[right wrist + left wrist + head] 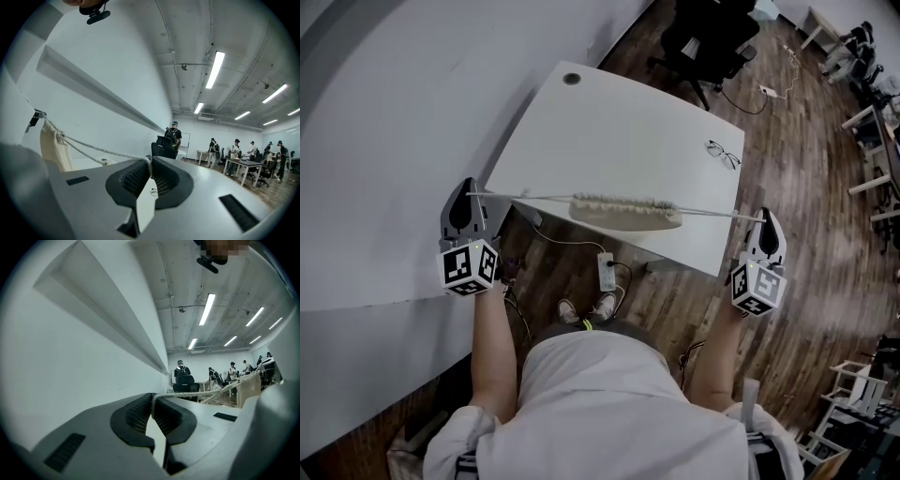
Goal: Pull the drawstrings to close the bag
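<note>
A cream cloth bag (625, 212) hangs in the air over the near edge of the white table (609, 122), its mouth gathered into tight pleats. White drawstrings (525, 197) run taut from both of its ends. My left gripper (469, 195) is shut on the left drawstring (187, 393), which leads off to the bag (248, 387) at the right of the left gripper view. My right gripper (766, 218) is shut on the right drawstring (89, 147), which stretches left to the bag (54, 145). The grippers are spread far apart, one past each end of the bag.
A pair of glasses (723, 154) lies near the table's right edge. A black office chair (708, 37) stands behind the table. A power strip (607, 271) and cables lie on the wooden floor by the person's feet. A white wall (375, 112) is on the left.
</note>
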A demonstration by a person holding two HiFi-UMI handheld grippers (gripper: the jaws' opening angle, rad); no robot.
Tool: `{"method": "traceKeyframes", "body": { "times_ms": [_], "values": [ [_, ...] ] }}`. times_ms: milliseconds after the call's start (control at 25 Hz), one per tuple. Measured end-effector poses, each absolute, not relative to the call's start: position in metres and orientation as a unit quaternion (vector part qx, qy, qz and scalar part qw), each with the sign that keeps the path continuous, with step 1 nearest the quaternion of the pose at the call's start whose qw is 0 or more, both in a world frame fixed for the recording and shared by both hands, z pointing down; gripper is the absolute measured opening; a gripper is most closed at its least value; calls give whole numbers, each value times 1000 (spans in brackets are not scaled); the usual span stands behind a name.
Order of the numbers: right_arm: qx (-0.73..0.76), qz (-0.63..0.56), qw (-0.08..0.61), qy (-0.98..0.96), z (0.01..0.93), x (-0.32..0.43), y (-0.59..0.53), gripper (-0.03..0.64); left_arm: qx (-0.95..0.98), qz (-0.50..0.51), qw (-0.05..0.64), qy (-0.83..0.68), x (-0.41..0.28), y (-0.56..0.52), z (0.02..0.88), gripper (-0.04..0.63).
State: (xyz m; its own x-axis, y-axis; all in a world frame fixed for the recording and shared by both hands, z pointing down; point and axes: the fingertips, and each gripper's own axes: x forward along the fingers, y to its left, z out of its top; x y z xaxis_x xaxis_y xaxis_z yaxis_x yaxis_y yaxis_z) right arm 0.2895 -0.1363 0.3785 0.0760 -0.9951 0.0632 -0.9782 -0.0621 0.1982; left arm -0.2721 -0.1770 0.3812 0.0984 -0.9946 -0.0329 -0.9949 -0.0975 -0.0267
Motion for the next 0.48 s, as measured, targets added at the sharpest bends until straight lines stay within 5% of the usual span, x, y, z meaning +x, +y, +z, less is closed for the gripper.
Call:
{"method": "traceKeyframes", "body": {
  "times_ms": [480],
  "values": [
    [740, -56, 81, -665, 364, 303, -128, 41, -747, 22, 22, 664, -270, -177, 370, 17]
  ]
}}
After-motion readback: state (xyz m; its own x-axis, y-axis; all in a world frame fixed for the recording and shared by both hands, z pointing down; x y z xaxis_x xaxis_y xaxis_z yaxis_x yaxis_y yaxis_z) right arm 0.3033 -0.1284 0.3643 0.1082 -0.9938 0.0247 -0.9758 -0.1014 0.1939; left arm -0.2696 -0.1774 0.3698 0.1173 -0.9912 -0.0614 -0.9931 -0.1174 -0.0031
